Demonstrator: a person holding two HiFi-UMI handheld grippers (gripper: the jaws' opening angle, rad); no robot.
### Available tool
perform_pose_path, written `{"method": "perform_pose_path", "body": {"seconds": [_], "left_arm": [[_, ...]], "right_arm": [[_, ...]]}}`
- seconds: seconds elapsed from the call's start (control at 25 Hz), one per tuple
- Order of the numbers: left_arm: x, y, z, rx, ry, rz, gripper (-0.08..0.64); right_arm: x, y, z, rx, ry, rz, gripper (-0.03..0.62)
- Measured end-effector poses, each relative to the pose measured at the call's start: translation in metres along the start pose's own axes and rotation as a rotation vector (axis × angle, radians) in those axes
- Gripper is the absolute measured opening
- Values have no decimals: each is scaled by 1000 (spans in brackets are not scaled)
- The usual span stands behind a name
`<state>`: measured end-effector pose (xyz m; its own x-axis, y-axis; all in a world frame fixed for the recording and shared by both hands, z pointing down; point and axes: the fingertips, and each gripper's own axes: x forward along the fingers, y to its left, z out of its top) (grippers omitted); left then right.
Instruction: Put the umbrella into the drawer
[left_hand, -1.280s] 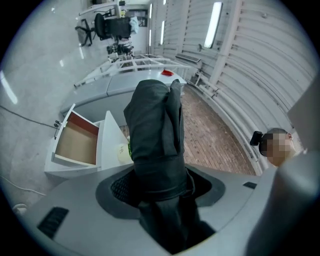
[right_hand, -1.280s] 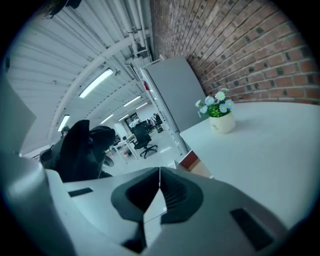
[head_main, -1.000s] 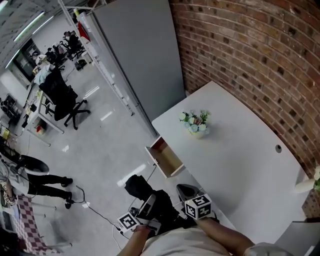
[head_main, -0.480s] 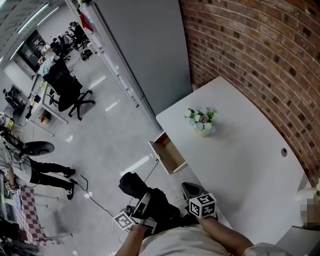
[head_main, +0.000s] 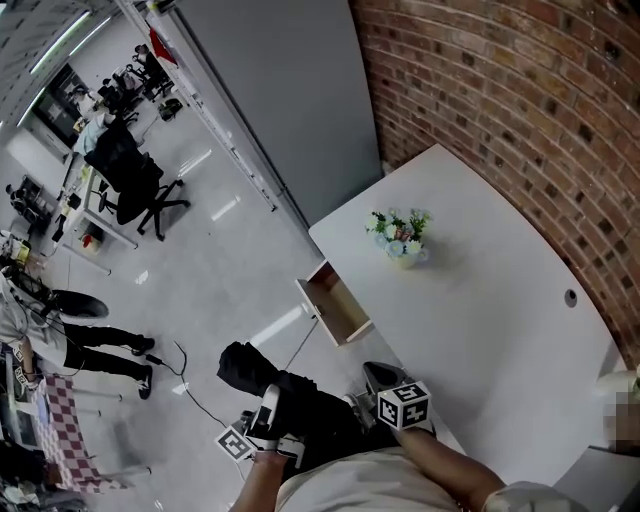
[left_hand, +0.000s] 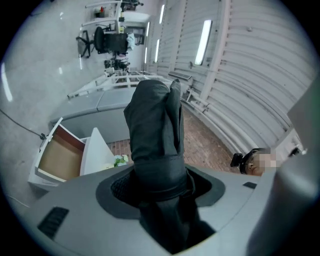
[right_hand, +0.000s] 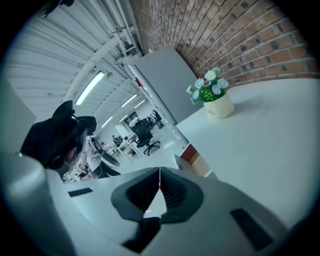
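The drawer (head_main: 335, 312) juts open from the table (head_main: 500, 320) at its left edge, with its wooden inside facing up and open floor (head_main: 220, 290) in front of it. The left gripper (head_main: 266, 405) is clamped tight on the folded black umbrella (head_main: 245, 366). The umbrella pokes out over the floor, nearer the person than the drawer and apart from it. The right gripper (right_hand: 159, 177) hangs by the table's edge just short of the drawer, its jaws pressed together on nothing. A flower pot (head_main: 402, 245) stands on the tabletop, well back from the drawer. A brick wall (head_main: 520, 110) bounds the table's far side, and a grey cabinet (head_main: 270, 100) rises past its corner. A cable (head_main: 195, 405) trails across the floor near the umbrella. A chair (head_main: 125, 180) and a person (head_main: 85, 350) are well off to the left.
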<state>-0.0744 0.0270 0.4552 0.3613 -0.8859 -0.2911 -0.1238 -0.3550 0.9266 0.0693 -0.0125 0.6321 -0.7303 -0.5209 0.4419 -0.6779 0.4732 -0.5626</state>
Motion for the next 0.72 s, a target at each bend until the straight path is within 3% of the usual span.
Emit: {"method": "perform_pose_path", "body": {"seconds": [0.12,0.4,0.56,0.72], "left_arm": [[6,-7,4,23,6,-19,262],[-12,19,6,28,18,63,262],[-15,43,4,20,58,123,264],[9,57,10,57,139,125,264]], "right_arm": [[2,1,2,-7,1,4,17],[9,7,7,-24,-1,12,17],[8,5,12,-25,-14,-1,17],[9,3,26,-22,-52,-24,17]]}}
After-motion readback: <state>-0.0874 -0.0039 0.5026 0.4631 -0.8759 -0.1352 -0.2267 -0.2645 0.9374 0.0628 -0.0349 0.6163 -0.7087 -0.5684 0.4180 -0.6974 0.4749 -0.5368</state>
